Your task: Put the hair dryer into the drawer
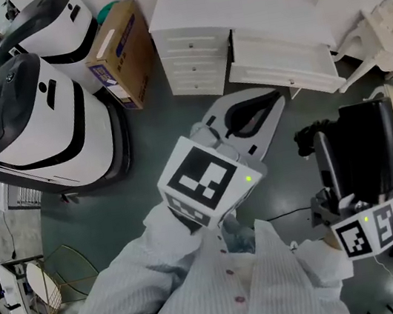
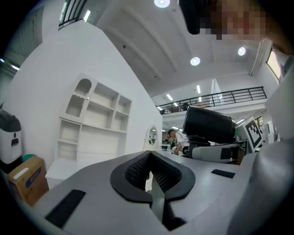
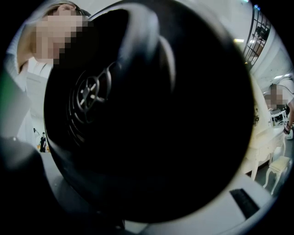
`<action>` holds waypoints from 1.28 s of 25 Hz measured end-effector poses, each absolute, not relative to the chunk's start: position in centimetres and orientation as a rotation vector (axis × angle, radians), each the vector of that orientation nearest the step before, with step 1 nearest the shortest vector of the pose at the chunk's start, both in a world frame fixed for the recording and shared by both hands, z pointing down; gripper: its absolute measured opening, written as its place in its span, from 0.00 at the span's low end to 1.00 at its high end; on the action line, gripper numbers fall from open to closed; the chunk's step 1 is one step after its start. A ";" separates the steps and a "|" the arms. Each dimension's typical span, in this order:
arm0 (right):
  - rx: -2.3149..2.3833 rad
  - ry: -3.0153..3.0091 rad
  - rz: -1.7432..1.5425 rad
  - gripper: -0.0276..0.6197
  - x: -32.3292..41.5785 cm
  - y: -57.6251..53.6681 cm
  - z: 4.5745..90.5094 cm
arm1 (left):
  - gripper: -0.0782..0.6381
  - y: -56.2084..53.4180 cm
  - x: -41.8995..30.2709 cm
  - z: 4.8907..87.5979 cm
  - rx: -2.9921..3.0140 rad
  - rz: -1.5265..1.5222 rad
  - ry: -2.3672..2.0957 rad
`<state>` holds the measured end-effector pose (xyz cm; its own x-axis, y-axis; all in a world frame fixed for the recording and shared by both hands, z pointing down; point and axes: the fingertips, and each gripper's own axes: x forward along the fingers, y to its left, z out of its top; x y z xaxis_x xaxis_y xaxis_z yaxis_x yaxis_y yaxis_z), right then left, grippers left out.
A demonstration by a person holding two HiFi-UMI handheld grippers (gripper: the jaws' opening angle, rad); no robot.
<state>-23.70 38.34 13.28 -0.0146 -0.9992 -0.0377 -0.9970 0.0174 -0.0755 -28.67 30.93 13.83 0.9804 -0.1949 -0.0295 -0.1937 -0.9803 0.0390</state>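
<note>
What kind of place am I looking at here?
Probably a test hall staged like a home: a white chest of drawers, wall shelves, plus big white-and-black machines and a railed balcony.

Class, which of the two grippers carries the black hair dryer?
The right gripper, at the head view's right: its jaws grip the hair dryer, while the left gripper is shut on nothing.

Looking down: right gripper (image 1: 348, 186) is clamped on the black hair dryer (image 1: 367, 149), held up over the floor (image 1: 146, 169) near the desk (image 1: 280, 55). Left gripper (image 1: 266, 105) sits beside it, jaws together at the tips. White dresser (image 1: 194, 55) is further out, drawers all closed, with a cardboard box (image 1: 122, 53) just left of it.
</note>
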 end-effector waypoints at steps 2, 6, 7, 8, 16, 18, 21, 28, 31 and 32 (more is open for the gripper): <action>-2.145 2.187 -0.048 0.39 -23.1 39.0 13.4 | 0.12 31.6 -28.0 14.0 3.088 -0.050 -0.301; -2.142 2.203 -0.053 0.39 -21.8 39.6 13.5 | 0.12 32.0 -26.9 14.3 3.084 -0.045 -0.315; -2.143 2.203 -0.051 0.39 -21.5 39.6 13.5 | 0.12 31.8 -26.7 14.3 3.084 -0.045 -0.321; -2.142 2.203 -0.050 0.39 -21.3 39.4 13.4 | 0.12 31.6 -26.5 14.2 3.083 -0.045 -0.325; -2.143 2.197 -0.078 0.39 -18.8 35.9 14.4 | 0.12 27.9 -24.3 15.1 3.074 -0.034 -0.334; -2.152 2.188 -0.078 0.39 -17.9 34.4 14.5 | 0.12 26.3 -23.4 15.1 3.076 -0.039 -0.323; -2.165 2.173 -0.074 0.39 -16.4 31.6 14.6 | 0.12 23.4 -21.7 14.9 3.082 -0.045 -0.303; -2.200 2.126 -0.067 0.39 -12.6 24.4 13.9 | 0.12 16.4 -17.5 14.4 3.089 -0.046 -0.236; -2.212 2.099 -0.072 0.39 -11.1 21.7 13.5 | 0.12 13.7 -16.1 14.1 3.093 -0.043 -0.211; -2.217 2.094 -0.074 0.39 -10.7 20.8 13.5 | 0.12 12.8 -15.8 14.1 3.092 -0.041 -0.205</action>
